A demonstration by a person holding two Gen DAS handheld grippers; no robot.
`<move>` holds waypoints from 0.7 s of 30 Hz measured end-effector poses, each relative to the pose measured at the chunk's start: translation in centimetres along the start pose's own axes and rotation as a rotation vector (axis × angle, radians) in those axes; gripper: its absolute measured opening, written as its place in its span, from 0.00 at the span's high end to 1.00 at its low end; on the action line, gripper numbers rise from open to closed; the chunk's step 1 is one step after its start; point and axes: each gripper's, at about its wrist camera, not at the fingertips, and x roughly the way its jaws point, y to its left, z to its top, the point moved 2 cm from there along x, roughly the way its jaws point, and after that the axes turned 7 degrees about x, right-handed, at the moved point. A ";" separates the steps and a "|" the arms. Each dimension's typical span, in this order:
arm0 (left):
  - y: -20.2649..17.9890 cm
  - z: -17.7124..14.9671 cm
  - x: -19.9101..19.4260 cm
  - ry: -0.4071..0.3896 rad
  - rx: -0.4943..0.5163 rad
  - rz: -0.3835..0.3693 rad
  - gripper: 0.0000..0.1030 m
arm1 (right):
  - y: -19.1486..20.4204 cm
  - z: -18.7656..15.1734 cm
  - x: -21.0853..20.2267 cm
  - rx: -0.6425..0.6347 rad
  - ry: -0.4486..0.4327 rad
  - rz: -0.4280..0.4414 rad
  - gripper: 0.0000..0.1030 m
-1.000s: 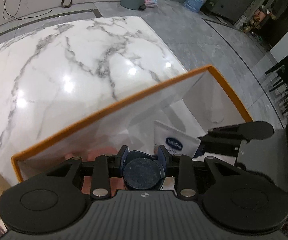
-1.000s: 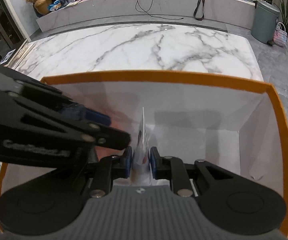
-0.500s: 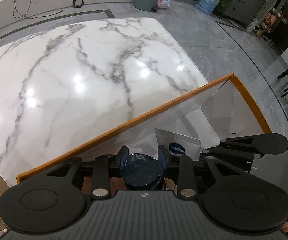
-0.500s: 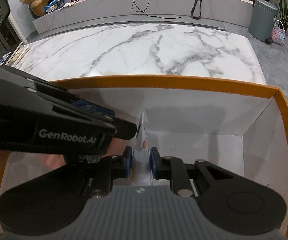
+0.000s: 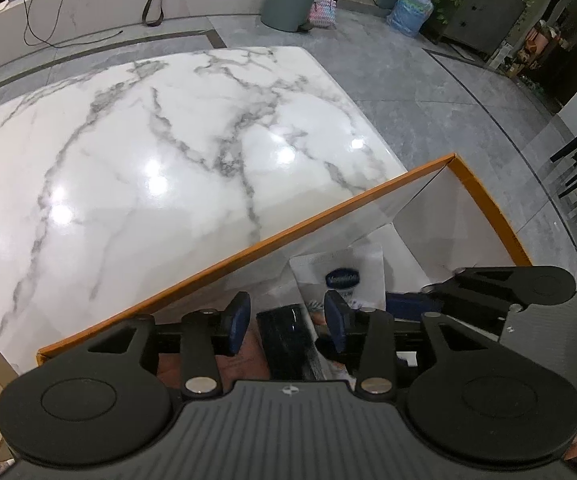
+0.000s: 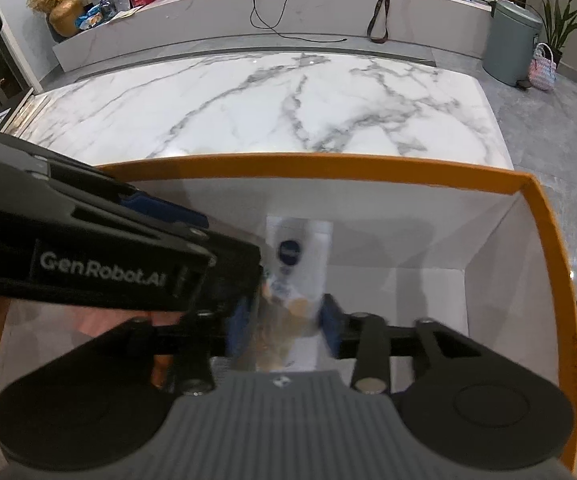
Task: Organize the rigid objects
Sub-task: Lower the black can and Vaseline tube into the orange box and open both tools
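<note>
Both grippers opening now: left gripper (image 5: 286, 318) lets go dark jar (image 5: 286, 344), right gripper (image 6: 282, 326) frees white sachet (image 6: 298, 258), clamped a second ago. Both items drop inside orange-rimmed box (image 6: 328, 164) on marble surface (image 5: 148, 152); placement looks done.

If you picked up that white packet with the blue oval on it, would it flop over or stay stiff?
Probably floppy: the white packet looks thin and flat, like a soft sachet, leaning inside the orange-rimmed box. It likely weighs little for its size. Its glossy surface may be slippery, so it could slide between the right gripper, whose jaws are opening around it.
</note>
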 end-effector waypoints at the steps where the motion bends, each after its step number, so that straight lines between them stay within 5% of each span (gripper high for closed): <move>1: 0.0 0.0 -0.1 -0.008 -0.005 0.001 0.55 | -0.1 0.0 -0.1 0.001 -0.003 0.000 0.52; 8: 0.0 -0.8 -2.1 -0.033 0.033 0.054 0.55 | 0.1 -0.6 -0.2 -0.019 0.020 -0.006 0.50; 12: 0.1 -1.6 -4.0 -0.046 0.072 0.089 0.55 | 0.7 -0.8 -0.4 -0.022 0.043 -0.009 0.39; 21: 2.1 -3.5 -8.4 -0.095 0.060 0.159 0.52 | 4.6 -3.1 0.5 -0.121 0.187 0.022 0.41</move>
